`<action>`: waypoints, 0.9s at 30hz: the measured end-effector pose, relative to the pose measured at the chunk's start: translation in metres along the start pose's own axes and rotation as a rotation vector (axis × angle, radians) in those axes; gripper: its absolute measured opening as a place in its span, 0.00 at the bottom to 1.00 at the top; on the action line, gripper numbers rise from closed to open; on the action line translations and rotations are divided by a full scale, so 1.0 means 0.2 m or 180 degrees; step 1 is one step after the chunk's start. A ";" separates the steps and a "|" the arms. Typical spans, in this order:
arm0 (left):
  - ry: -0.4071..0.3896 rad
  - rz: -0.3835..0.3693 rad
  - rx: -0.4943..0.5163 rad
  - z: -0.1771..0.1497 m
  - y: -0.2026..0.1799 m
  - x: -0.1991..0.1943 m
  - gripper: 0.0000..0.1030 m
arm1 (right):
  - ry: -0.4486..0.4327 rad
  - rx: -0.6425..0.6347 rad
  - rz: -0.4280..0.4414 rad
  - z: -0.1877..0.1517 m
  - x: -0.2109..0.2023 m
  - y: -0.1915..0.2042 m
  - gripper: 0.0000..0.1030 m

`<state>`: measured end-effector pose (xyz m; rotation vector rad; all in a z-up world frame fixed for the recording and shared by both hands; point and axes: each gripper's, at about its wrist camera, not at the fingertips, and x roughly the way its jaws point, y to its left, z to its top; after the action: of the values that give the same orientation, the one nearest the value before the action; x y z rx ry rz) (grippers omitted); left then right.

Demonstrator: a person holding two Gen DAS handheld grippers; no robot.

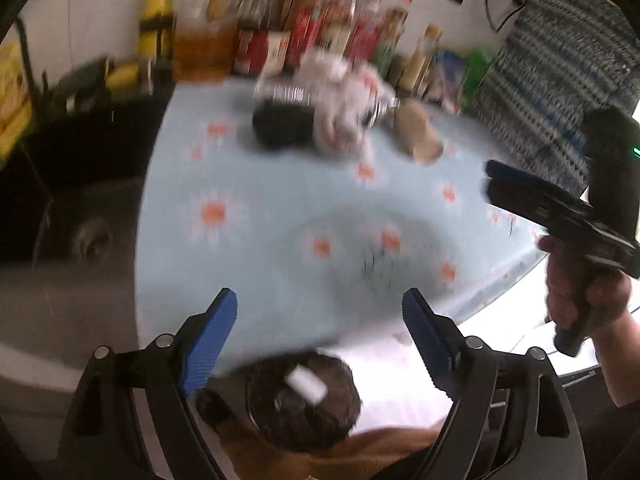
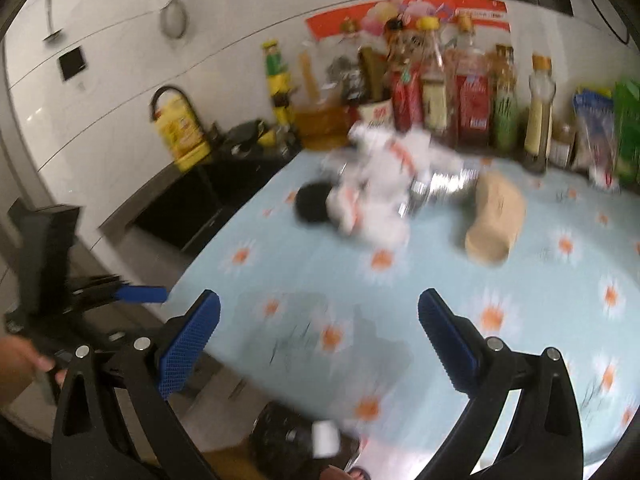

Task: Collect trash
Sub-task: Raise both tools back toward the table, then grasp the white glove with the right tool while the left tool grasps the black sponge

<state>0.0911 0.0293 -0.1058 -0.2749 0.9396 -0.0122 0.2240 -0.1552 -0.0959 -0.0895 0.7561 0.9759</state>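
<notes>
A pile of trash lies at the far side of the flowered blue table (image 1: 248, 264) (image 2: 440, 280): crumpled white paper (image 1: 344, 108) (image 2: 384, 184), a black lump (image 1: 276, 124) (image 2: 314, 202), shiny foil (image 2: 444, 184) and a tan paper bag (image 1: 418, 134) (image 2: 496, 220). A bin with a black liner (image 1: 300, 404) (image 2: 288, 444) sits below the near table edge, a white scrap (image 1: 306, 384) (image 2: 326, 438) in it. My left gripper (image 1: 320, 320) is open and empty above the bin. My right gripper (image 2: 318, 324) is open and empty over the near table; it also shows in the left wrist view (image 1: 496, 180).
Bottles and sauce packets (image 2: 460, 100) (image 1: 304, 36) line the wall behind the trash. A black sink (image 2: 208, 196) and a yellow oil jug (image 2: 180, 132) are at the left. Green and blue packets (image 2: 608, 128) stand at the right.
</notes>
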 end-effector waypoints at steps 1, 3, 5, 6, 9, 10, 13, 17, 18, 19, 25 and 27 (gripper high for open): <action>-0.0056 -0.0005 0.0051 0.05 0.00 -0.01 0.80 | -0.0001 -0.0015 -0.0034 0.03 0.05 -0.01 0.95; -0.0119 0.0007 0.0123 0.11 0.02 -0.02 0.80 | 0.0056 -0.0064 -0.0119 0.12 0.16 -0.04 0.95; -0.0156 -0.0023 0.0159 0.16 0.07 -0.02 0.80 | 0.0175 -0.0072 -0.0207 0.16 0.28 -0.07 0.94; -0.0152 -0.0062 0.0186 0.18 0.09 -0.03 0.80 | 0.0259 -0.0070 -0.0253 0.19 0.34 -0.09 0.88; -0.0149 -0.0111 0.0305 0.22 0.15 -0.02 0.80 | 0.0375 -0.0086 -0.0432 0.22 0.47 -0.11 0.76; -0.0135 -0.0112 0.0313 0.22 0.17 0.01 0.80 | 0.0445 -0.0074 -0.0457 0.24 0.53 -0.12 0.74; -0.0071 -0.0172 0.0266 0.27 0.25 0.04 0.80 | 0.0674 0.0005 -0.0453 0.24 0.67 -0.16 0.69; -0.0016 -0.0188 0.0329 0.35 0.34 0.11 0.80 | 0.0832 -0.0028 -0.0505 0.23 0.77 -0.14 0.55; -0.0005 -0.0186 0.0375 0.37 0.35 0.13 0.80 | 0.0877 -0.0081 -0.0548 0.24 0.79 -0.13 0.47; 0.0011 -0.0214 0.0418 0.40 0.36 0.15 0.80 | 0.0900 -0.0109 -0.0596 0.24 0.81 -0.11 0.46; 0.0117 -0.0341 0.0544 0.54 0.40 0.28 0.80 | 0.0921 0.0146 -0.0634 0.26 0.80 -0.10 0.23; 0.0138 -0.0395 0.0545 0.58 0.43 0.31 0.80 | 0.0903 0.0199 -0.0621 0.27 0.77 -0.08 0.19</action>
<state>0.2107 0.1303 -0.1115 -0.1745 0.9570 -0.2123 0.3166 -0.0335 -0.1546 -0.2466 1.0177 0.7607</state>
